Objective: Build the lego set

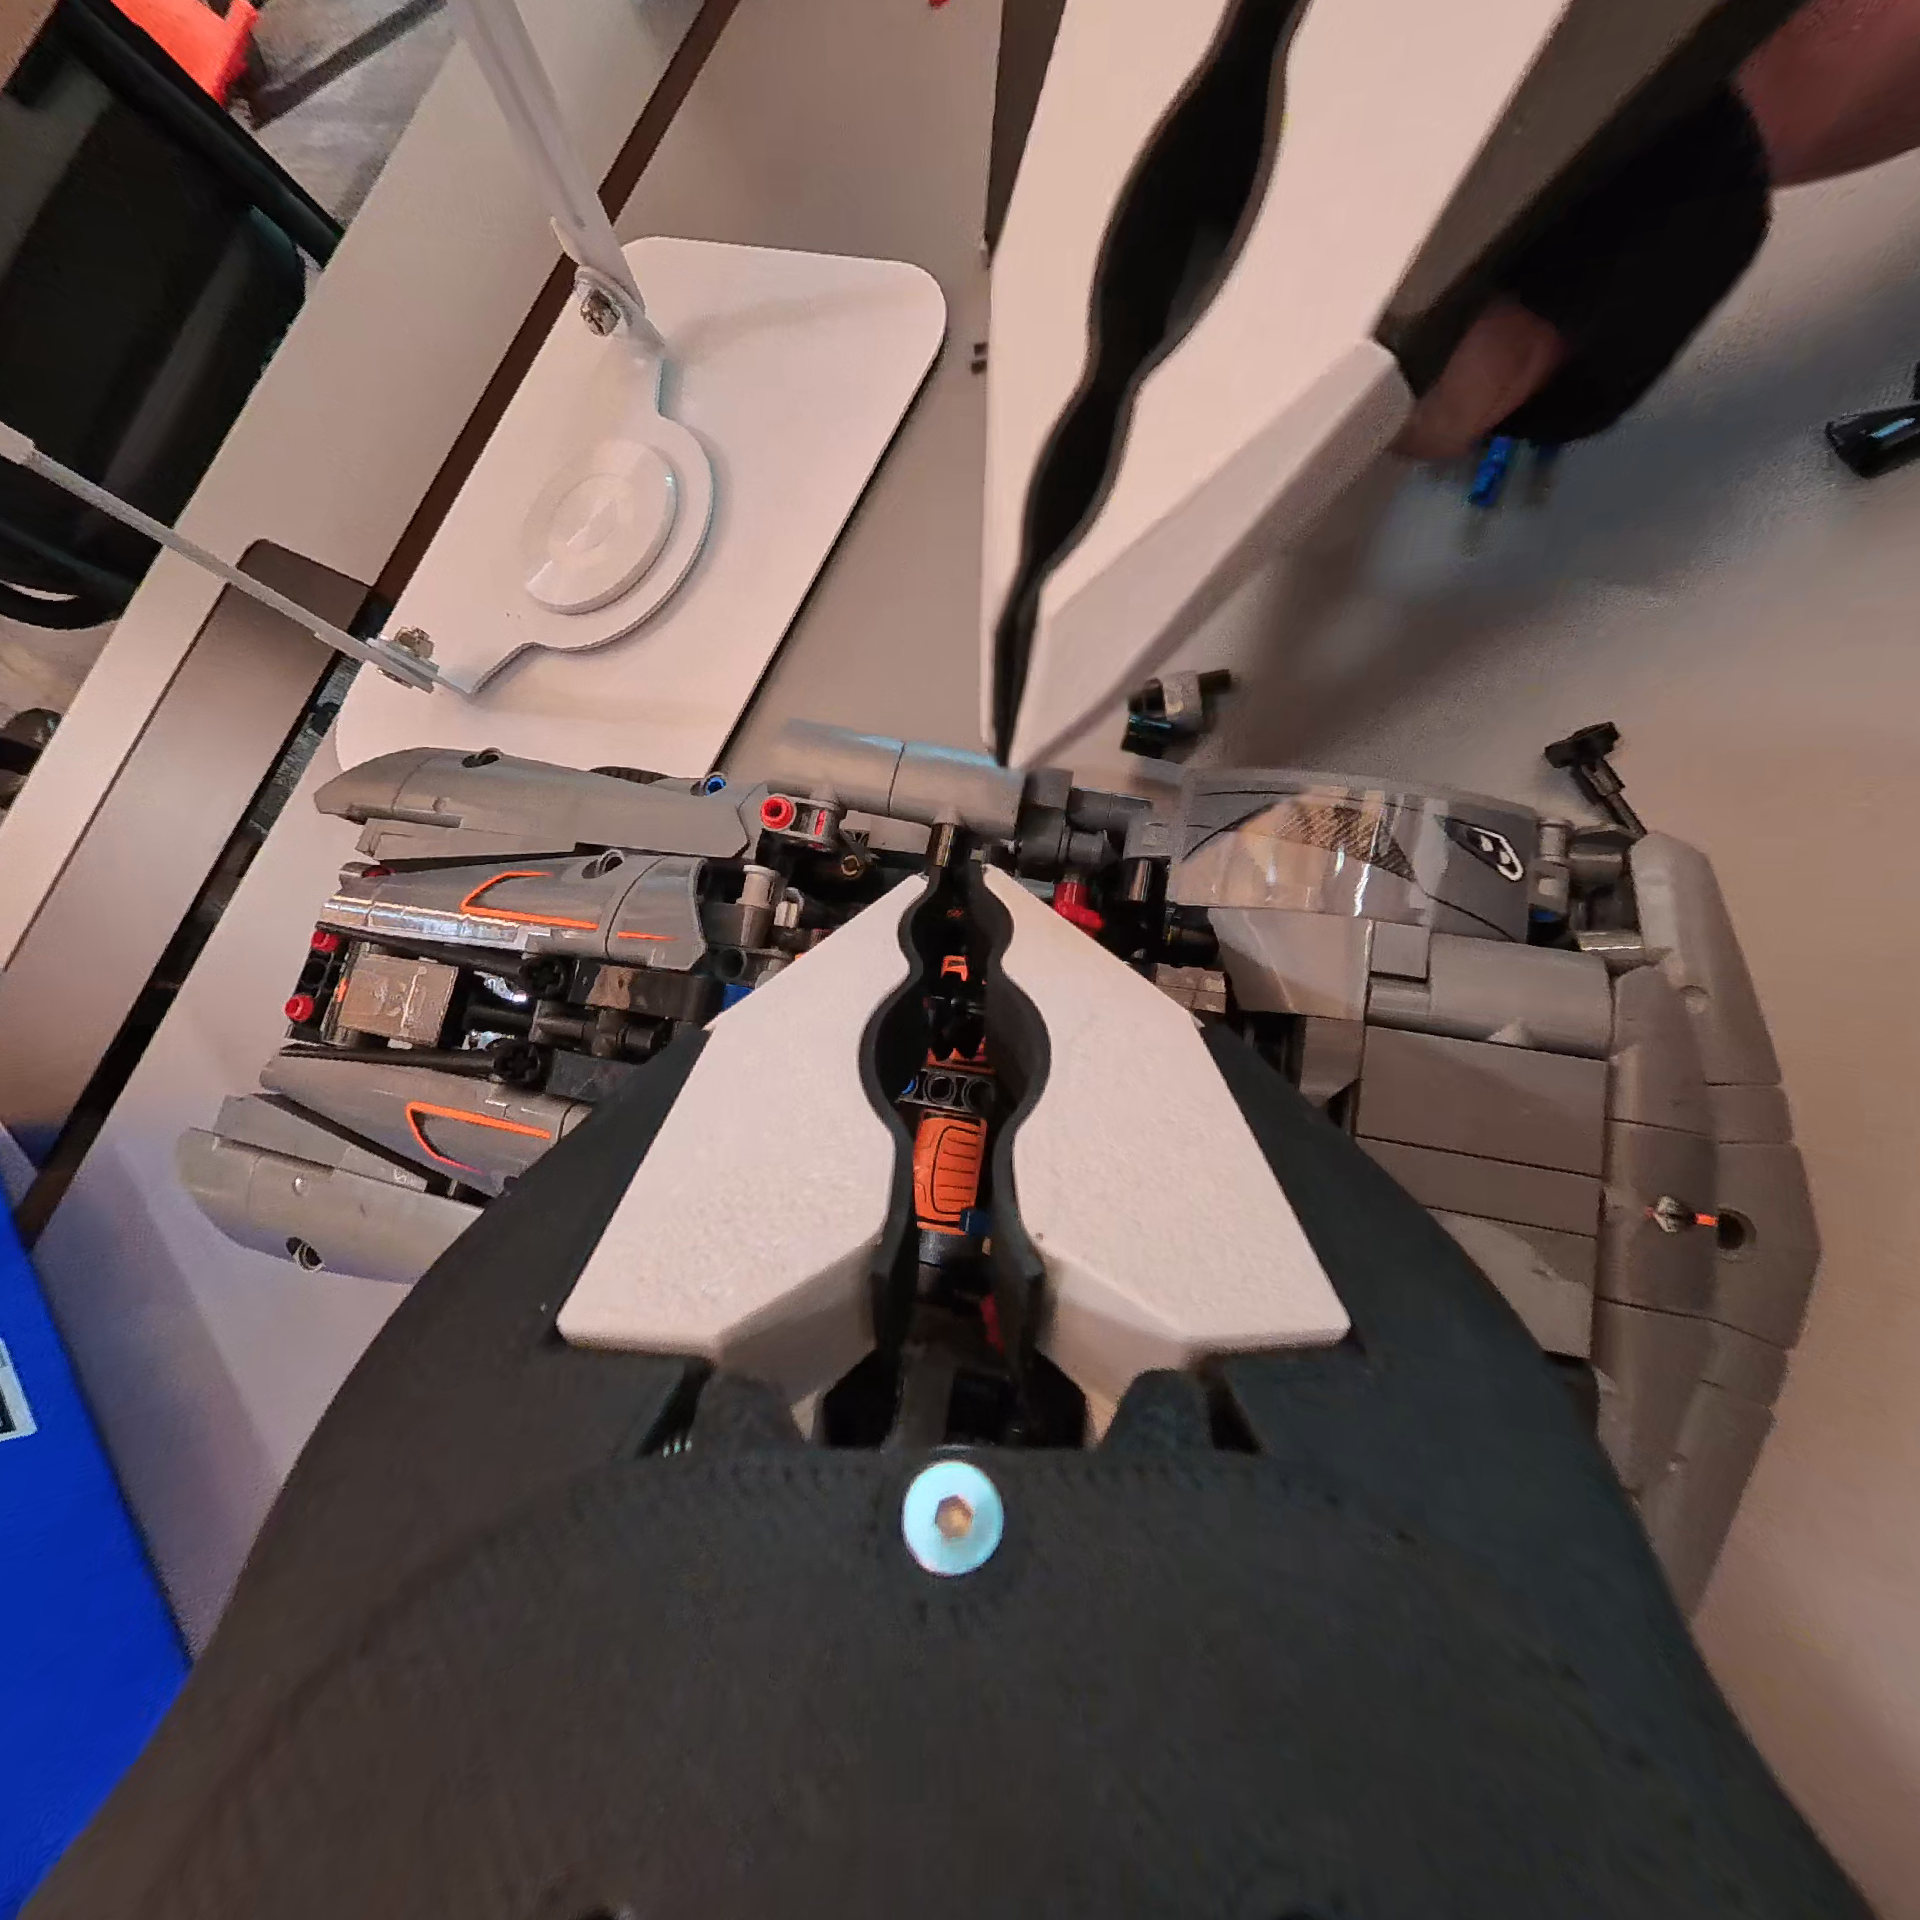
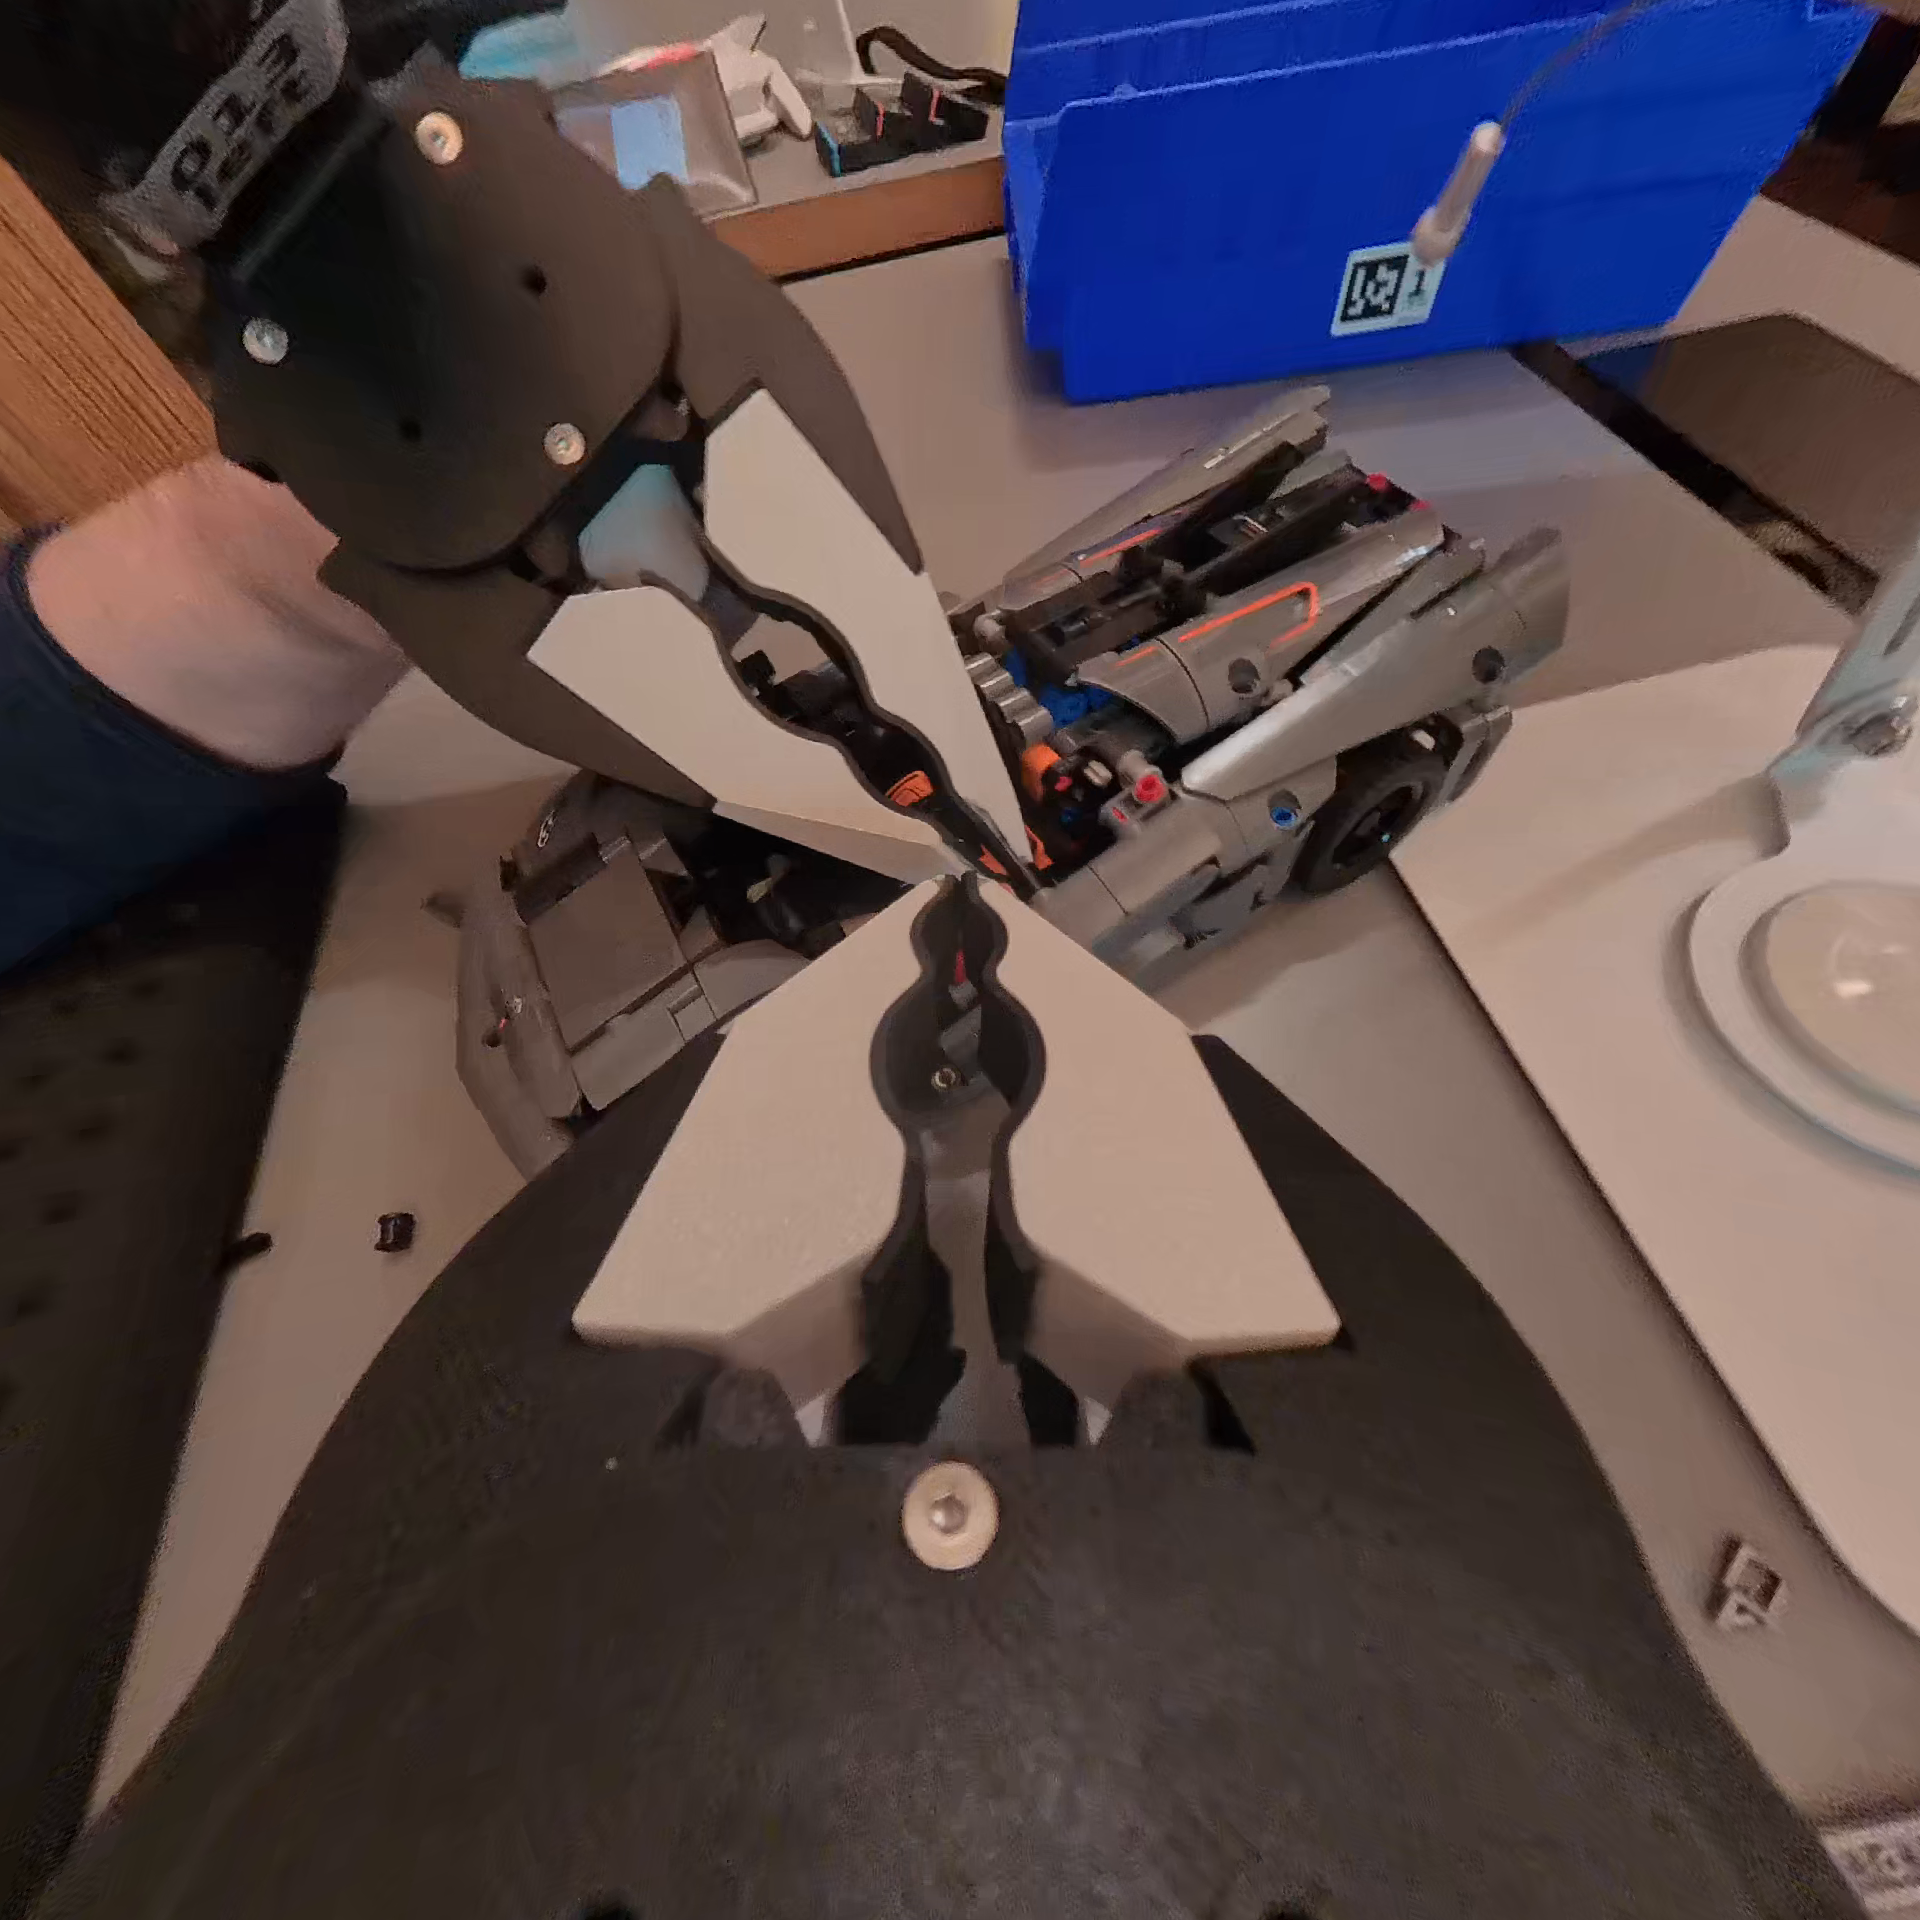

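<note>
A grey lego car with orange stripes lies on the table, its open cockpit facing me; it also shows in the right wrist view. My left gripper is shut, its tips over the cockpit just below a black pin under the grey side panel. My right gripper is shut, and in the left wrist view its tips touch the top edge of that panel. In the right wrist view the left gripper reaches down into the cockpit. I see nothing held in either.
A white magnifier stand base stands beyond the car. A blue bin sits behind. Loose small pieces lie around: grey-black, black, blue by a hand, and others. The grippers are tip to tip, or close to it.
</note>
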{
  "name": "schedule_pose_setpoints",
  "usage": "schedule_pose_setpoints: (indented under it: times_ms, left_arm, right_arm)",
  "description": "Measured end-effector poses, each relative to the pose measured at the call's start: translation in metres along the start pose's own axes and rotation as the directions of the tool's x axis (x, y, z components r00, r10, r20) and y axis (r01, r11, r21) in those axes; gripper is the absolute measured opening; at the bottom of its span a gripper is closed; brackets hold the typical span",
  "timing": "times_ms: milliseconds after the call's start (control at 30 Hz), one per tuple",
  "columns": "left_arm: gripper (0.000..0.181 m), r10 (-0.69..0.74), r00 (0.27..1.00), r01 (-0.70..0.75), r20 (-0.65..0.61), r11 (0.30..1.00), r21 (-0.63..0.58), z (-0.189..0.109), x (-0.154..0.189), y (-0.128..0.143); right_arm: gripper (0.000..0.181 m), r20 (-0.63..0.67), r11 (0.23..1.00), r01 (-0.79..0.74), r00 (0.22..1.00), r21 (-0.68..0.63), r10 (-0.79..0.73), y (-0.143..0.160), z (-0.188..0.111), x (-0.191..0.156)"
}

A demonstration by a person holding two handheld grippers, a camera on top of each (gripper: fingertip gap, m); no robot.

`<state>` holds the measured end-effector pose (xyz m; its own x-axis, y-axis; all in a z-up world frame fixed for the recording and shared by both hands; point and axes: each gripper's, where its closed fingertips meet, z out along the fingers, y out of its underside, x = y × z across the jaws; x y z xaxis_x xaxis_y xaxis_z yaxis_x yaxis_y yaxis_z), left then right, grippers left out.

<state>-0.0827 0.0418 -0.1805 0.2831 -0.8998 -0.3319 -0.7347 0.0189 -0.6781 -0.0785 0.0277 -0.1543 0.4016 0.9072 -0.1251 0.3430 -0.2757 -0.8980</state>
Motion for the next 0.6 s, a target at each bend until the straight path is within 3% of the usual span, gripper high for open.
schedule_pose_setpoints:
  times_ms: [200,600]
  left_arm:
    - [0.006,0.008,1.000,-0.008,0.012,1.000,-0.003,0.001,-0.001,-0.001]
    - [0.010,-0.007,1.000,0.007,0.008,1.000,0.002,0.001,-0.002,-0.002]
  right_arm:
    - [0.005,-0.093,0.996,0.028,0.995,-0.085,-0.035,0.010,-0.004,0.019]
    - [0.014,-0.056,0.988,0.024,0.998,-0.155,-0.033,0.025,0.005,0.013]
